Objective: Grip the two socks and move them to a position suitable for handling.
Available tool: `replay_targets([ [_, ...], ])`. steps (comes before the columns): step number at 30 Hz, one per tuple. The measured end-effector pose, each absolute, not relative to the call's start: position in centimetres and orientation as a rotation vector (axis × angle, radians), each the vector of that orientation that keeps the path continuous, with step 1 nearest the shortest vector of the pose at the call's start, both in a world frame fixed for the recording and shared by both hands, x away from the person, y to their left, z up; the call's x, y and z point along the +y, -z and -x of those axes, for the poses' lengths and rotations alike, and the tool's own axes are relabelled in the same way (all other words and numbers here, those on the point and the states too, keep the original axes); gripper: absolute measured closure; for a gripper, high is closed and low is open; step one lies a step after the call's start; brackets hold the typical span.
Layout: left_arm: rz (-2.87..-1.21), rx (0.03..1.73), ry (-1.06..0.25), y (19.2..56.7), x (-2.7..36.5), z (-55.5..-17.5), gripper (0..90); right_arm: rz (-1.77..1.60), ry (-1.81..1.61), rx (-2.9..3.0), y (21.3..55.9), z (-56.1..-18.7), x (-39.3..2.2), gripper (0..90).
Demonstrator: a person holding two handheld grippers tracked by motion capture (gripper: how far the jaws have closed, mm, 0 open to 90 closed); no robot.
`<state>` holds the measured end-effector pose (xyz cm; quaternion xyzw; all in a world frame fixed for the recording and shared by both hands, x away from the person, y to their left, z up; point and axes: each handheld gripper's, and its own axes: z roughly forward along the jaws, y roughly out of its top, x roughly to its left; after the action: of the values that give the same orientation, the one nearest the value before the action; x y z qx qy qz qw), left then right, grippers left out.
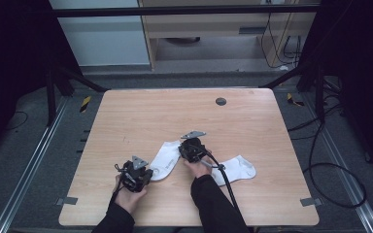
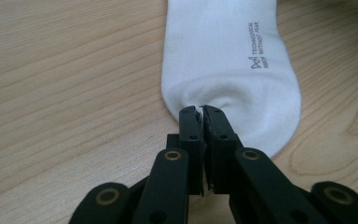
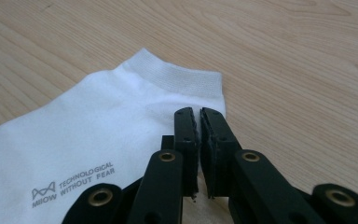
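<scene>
Left claw (image 2: pixel 201 110) clamped on the sock's (image 2: pixel 228 70) toe; right claw (image 3: pixel 199 113), jaws together, pinching its cuff; second sock (image 1: pixel 238 168) at three o'clock on the worktop (image 1: pixel 141 111).

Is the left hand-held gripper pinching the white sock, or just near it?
Touching. In the left gripper view, the left hand-held gripper has its jaws closed on a puckered bit of cloth at the rounded end of the white sock, with creases running into the tips.
</scene>
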<state>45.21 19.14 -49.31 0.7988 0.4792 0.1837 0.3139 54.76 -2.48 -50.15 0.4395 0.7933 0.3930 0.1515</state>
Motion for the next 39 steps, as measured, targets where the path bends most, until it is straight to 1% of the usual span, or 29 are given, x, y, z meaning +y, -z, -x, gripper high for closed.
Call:
replay_targets([
  [3, -2.082, 1.280, -0.476, 49.3, 19.3, -45.4, 88.2, -1.253, -1.165, 2.262, 49.8, -54.3, -2.8, 85.9],
  [5, -2.056, 1.259, -0.526, 48.7, 19.4, -45.5, 88.4, -1.238, -1.187, 2.247, 49.3, -53.9, -3.1, 85.8],
  [6, -2.056, 1.259, -0.526, 48.7, 19.4, -45.5, 88.5, -1.235, -1.201, 2.239, 49.1, -53.6, -3.2, 85.8],
  [9, -2.020, 1.223, -0.618, 47.5, 19.5, -45.9, 88.5, -1.221, -1.218, 2.222, 48.5, -52.6, -3.9, 85.0],
  [12, -2.019, 1.224, -0.610, 47.6, 19.6, -46.5, 88.5, -1.223, -1.215, 2.222, 48.3, -52.0, -4.3, 84.7],
  [16, -2.071, 1.205, -0.598, 48.3, 19.2, -47.7, 88.4, -1.262, -1.194, 2.240, 49.0, -50.9, -5.4, 84.6],
  [22, -2.113, 1.193, -0.645, 48.8, 18.8, -48.8, 88.1, -1.292, -1.185, 2.263, 49.9, -50.2, -6.0, 83.9],
  [24, -2.114, 1.198, -0.659, 48.9, 19.0, -48.9, 87.5, -1.298, -1.180, 2.274, 50.3, -50.0, -6.0, 80.4],
  [26, -2.098, 1.208, -0.664, 48.8, 19.1, -48.9, 84.5, -1.294, -1.179, 2.273, 50.4, -49.9, -6.0, 78.2],
  [27, -2.098, 1.208, -0.664, 48.8, 19.1, -48.9, 80.2, -1.294, -1.179, 2.273, 50.4, -49.9, -6.0, 78.2],
  [28, -2.086, 1.208, -0.675, 48.8, 19.2, -48.9, 76.4, -1.286, -1.195, 2.263, 50.1, -49.8, -6.2, 75.6],
  [30, -2.061, 1.206, -0.675, 48.5, 19.3, -48.7, 72.2, -1.280, -1.213, 2.251, 49.9, -49.7, -6.2, 73.9],
  [31, -2.044, 1.206, -0.675, 48.4, 19.4, -48.6, 72.2, -1.270, -1.233, 2.237, 49.6, -49.6, -6.4, 72.3],
  [34, -1.995, 1.200, -0.673, 47.6, 19.6, -48.2, 67.1, -1.253, -1.287, 2.194, 48.6, -49.3, -7.0, 69.6],
  [36, -1.947, 1.186, -0.696, 46.5, 19.7, -47.7, 62.7, -1.226, -1.328, 2.154, 47.3, -49.2, -8.1, 65.5],
  [37, -1.947, 1.186, -0.696, 46.5, 19.7, -47.7, 61.3, -1.226, -1.328, 2.154, 47.3, -49.2, -8.1, 65.5],
  [39, -1.917, 1.181, -0.680, 45.8, 19.6, -47.5, 58.9, -1.232, -1.340, 2.116, 46.2, -49.4, -9.5, 62.1],
])
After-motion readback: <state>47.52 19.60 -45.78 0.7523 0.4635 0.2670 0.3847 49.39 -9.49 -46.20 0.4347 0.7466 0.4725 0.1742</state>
